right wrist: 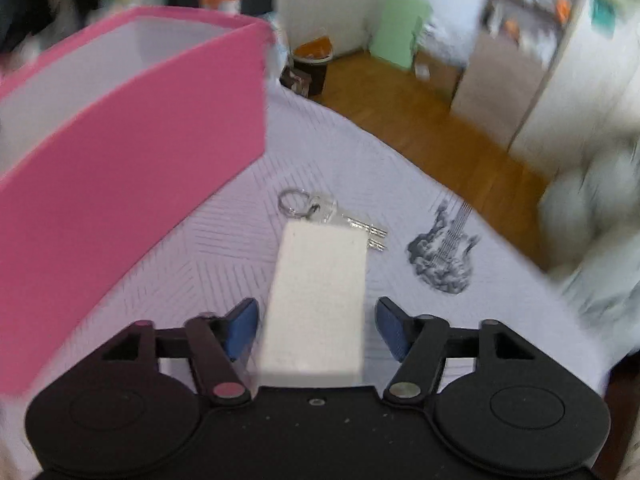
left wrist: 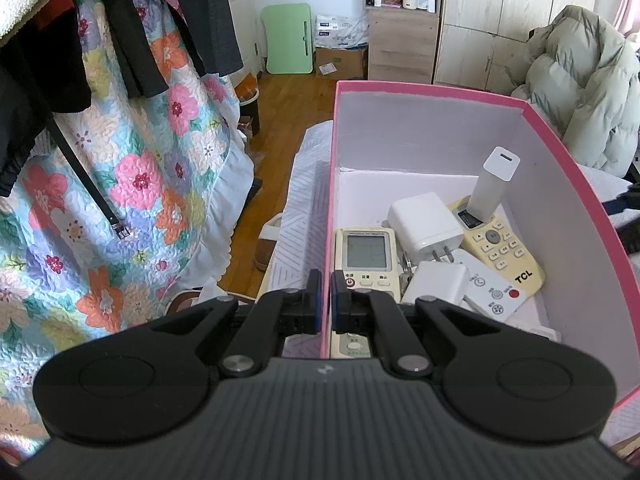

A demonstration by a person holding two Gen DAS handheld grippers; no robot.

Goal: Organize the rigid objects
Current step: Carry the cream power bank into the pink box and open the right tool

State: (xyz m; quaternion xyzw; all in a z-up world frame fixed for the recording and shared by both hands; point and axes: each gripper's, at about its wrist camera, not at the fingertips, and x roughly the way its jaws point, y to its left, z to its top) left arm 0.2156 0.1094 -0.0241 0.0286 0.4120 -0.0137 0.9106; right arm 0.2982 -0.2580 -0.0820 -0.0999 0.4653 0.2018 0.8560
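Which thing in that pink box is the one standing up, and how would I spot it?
Look inside the pink box on the bed, toward its far right corner. A slim white power bank stands tilted there, its foot on the cream TCL remote. Everything else lies flat; it alone pokes upward, showing a small slot on top.

My left gripper [left wrist: 326, 300] is matte black plastic, with two round discs flanking a ribbed grey top plate; angled link arms pivot on silver rivets; my fingertips [left wrist: 315, 300] carry blue pads; my right gripper [right wrist: 316, 328] matches, its smooth top speckled with dust, one small centre screw.
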